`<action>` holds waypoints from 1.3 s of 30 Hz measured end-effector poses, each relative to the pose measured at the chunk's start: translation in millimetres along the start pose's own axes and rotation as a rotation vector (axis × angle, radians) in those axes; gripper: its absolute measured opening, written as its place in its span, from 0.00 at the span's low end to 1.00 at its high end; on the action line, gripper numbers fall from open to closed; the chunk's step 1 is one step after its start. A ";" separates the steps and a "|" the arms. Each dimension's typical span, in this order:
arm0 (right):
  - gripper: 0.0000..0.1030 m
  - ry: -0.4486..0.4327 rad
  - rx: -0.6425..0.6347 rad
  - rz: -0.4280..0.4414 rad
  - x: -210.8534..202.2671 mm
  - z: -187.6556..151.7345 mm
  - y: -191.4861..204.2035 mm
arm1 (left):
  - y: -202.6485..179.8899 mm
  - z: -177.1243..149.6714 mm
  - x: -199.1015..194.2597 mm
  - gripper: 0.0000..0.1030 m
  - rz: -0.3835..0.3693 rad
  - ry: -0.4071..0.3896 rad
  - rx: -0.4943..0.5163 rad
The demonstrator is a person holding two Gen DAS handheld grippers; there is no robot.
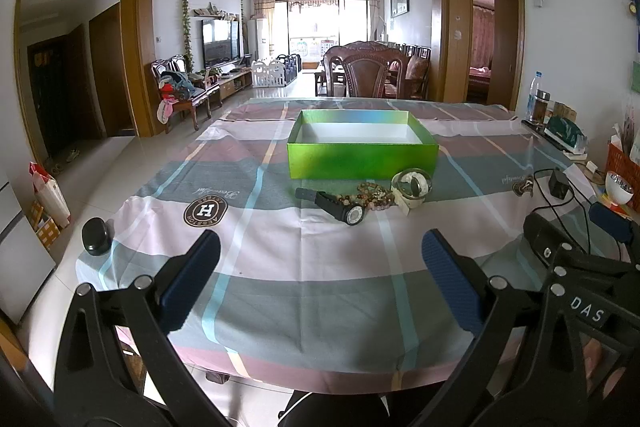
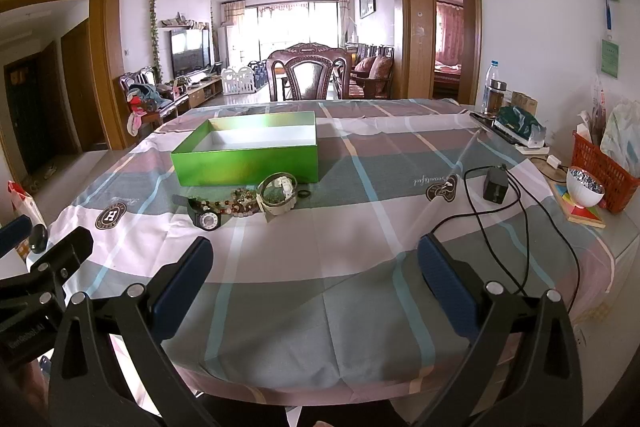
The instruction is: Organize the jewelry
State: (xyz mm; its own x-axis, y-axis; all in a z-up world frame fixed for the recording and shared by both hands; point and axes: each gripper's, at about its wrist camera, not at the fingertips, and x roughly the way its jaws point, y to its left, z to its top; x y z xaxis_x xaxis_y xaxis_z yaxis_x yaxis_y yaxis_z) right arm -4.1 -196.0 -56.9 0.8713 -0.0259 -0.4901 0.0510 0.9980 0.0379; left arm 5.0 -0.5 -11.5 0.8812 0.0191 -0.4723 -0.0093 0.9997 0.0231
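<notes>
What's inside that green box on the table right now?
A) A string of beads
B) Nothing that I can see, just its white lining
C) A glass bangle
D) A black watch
B. The green box shows only its bare white inside, as far as its near wall lets one see, while the black watch, the beads and the bangle all lie on the tablecloth in front of it.

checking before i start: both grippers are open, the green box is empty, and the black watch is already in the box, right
Not quite. The black watch is not in the green box; it lies on the tablecloth in front of it, beside the beaded bracelets. The left wrist view shows this. The box is empty, and the left gripper and right gripper are both open.
</notes>
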 end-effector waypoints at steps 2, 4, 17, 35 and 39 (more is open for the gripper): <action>0.97 -0.001 0.000 0.000 -0.5 0.4 0.4 | 0.0 0.1 0.0 0.96 0.000 0.001 0.000; 0.97 0.000 0.001 0.001 -0.3 0.0 0.0 | -0.3 -0.1 0.3 0.96 -0.001 0.002 0.001; 0.97 -0.047 0.024 0.044 23.5 -11.8 -7.7 | 10.2 -9.7 25.4 0.96 0.023 0.044 -0.010; 0.97 0.039 0.009 0.047 77.8 -5.8 -14.9 | 14.0 -11.1 77.9 0.96 0.013 0.112 -0.009; 0.97 0.053 0.007 0.069 90.9 -2.0 -12.4 | 16.8 -10.5 90.3 0.96 -0.013 0.130 -0.015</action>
State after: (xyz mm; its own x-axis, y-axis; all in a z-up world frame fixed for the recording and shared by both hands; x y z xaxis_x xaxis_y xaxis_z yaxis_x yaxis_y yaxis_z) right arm 73.6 -210.7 -103.6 0.8458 0.0466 -0.5315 -0.0049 0.9968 0.0796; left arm 79.5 18.2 -63.0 0.8127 0.0074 -0.5827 -0.0063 1.0000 0.0038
